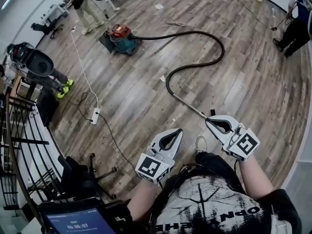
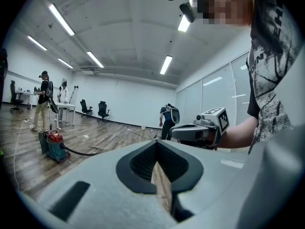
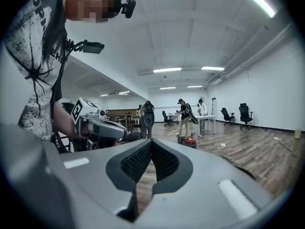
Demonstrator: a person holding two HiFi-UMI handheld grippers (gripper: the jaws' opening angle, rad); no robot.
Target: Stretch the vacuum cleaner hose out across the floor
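Observation:
A red and teal vacuum cleaner (image 1: 121, 37) stands on the wooden floor at the far side. Its black hose (image 1: 218, 47) loops right, curls back, and ends in a metal wand (image 1: 189, 105) that lies pointing toward me. My left gripper (image 1: 180, 130) is shut and empty, held level above the floor left of the wand's near end. My right gripper (image 1: 207, 120) is also shut and empty, its tip just above the wand's near end. In the left gripper view I see the cleaner (image 2: 55, 146) far off and the right gripper (image 2: 177, 133) beside it.
A white power strip (image 1: 95, 116) with its cables lies on the floor at the left. A black railing (image 1: 19, 145) and a tipped office chair (image 1: 80, 174) are near my left side. A person with a long tool (image 1: 295, 23) stands at the far right, and others are at the far left.

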